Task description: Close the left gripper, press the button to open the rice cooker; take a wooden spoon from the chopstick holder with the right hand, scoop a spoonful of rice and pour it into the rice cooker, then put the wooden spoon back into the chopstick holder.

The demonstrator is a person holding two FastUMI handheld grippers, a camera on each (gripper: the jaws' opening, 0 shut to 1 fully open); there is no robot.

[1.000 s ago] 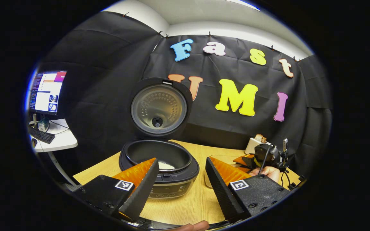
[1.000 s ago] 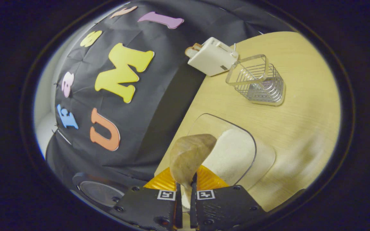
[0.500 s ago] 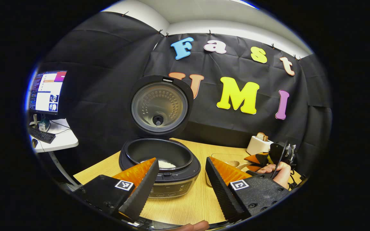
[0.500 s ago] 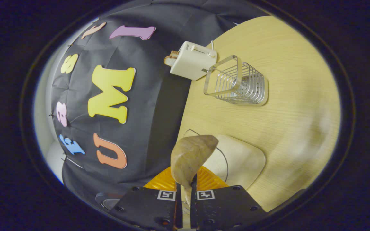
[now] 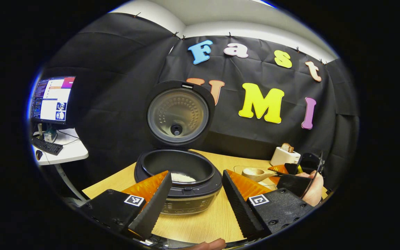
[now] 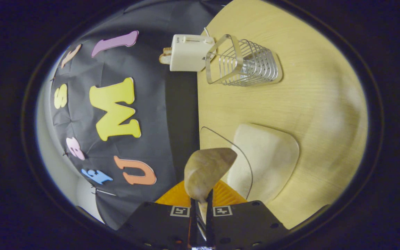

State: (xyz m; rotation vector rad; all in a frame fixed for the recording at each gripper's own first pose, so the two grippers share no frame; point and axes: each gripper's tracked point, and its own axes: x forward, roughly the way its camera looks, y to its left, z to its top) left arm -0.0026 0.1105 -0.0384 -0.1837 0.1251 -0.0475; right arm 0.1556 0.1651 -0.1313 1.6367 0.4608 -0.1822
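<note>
1. Over the last second the right gripper (image 6: 200,205) has swung away from the cooker (image 5: 178,177), and the holder (image 6: 243,62) has slid from the right of its view to the top centre. I judge the return of the spoon (image 6: 205,172) is under way.
2. The cooker lid (image 5: 178,113) stands open, with a small white patch of rice (image 5: 182,177) in the pot, so the pour looks done.
3. The right gripper is clamped on the spoon handle; the bowl sticks out forward, tilted on edge and, as far as shows, empty.
4. The spoon hovers over the clear rice dish (image 6: 266,159), with the wire holder farther off beside the toaster (image 6: 188,52).
5. The left gripper (image 5: 194,198) hangs with jaws wide apart, holding nothing, near the cooker's front.
</note>
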